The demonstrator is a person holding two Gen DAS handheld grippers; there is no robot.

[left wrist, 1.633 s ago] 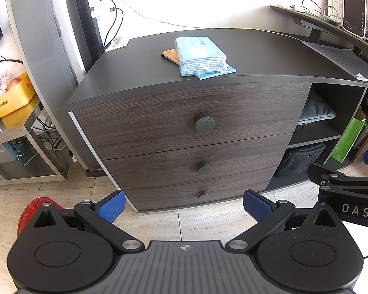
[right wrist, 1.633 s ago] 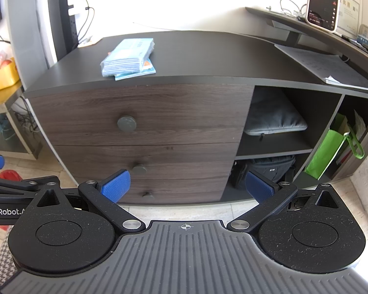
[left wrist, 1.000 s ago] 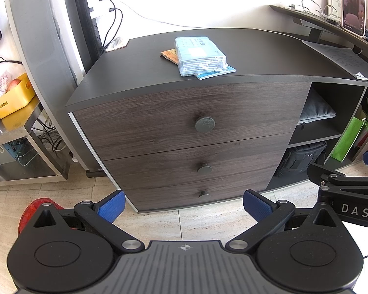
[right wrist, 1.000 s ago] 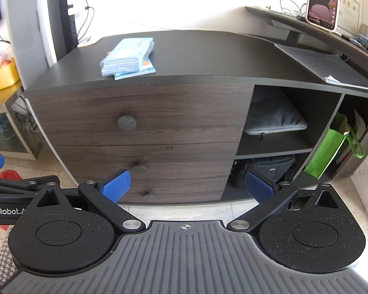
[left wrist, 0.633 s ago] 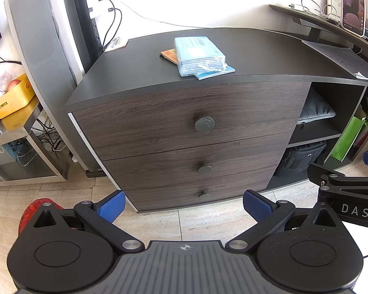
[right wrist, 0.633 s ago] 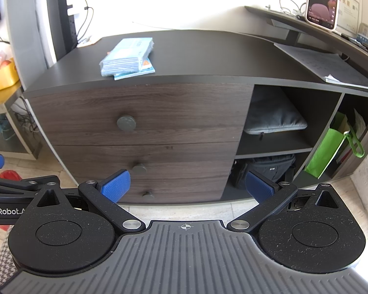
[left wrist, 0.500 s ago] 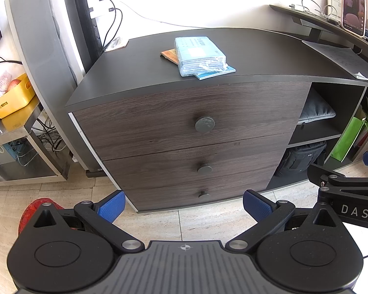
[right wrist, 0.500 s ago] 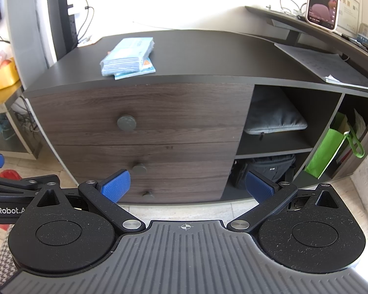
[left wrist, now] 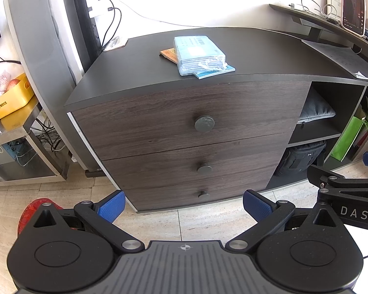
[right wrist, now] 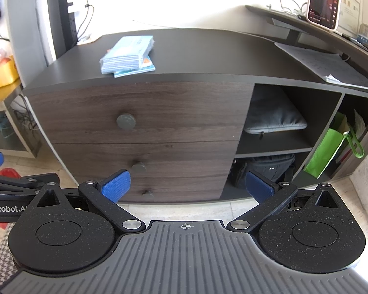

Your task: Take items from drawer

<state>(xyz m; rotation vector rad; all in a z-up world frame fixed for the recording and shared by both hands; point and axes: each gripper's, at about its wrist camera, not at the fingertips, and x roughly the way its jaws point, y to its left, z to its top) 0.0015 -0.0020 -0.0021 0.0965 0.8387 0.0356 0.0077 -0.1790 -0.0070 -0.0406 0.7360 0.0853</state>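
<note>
Drawers: three in the dark wood cabinet (left wrist: 159, 78), all closed; what is inside is not visible.
Top drawer (left wrist: 179, 117): closed, with one round grey knob (left wrist: 204, 123); the same knob shows in the right view (right wrist: 125, 121).
Middle drawer (left wrist: 189, 164): closed, one smaller knob (left wrist: 204, 168).
Bottom drawer (left wrist: 196, 194): closed, one small knob (left wrist: 204, 195).
Cabinet top: one stack of blue booklets (left wrist: 198, 55) in clear wrap, near the front edge; an orange booklet (left wrist: 168, 54) is partly under the stack.
Open shelves: to the right of the drawers. The upper shelf holds one grey sleeve (right wrist: 273, 117); the lower one holds one black bag (right wrist: 265, 169).
Far right compartment: one green bag (right wrist: 325, 154) stands upright in it.
Yellow bin (left wrist: 11, 96): on a metal rack left of the cabinet, with some fruit in it.
Left gripper (left wrist: 184, 204): fingers spread wide, holding nothing, in front of the drawers and well apart from them.
Right gripper (right wrist: 187, 183): fingers also spread wide and empty, facing the drawers, not touching any knob.
</note>
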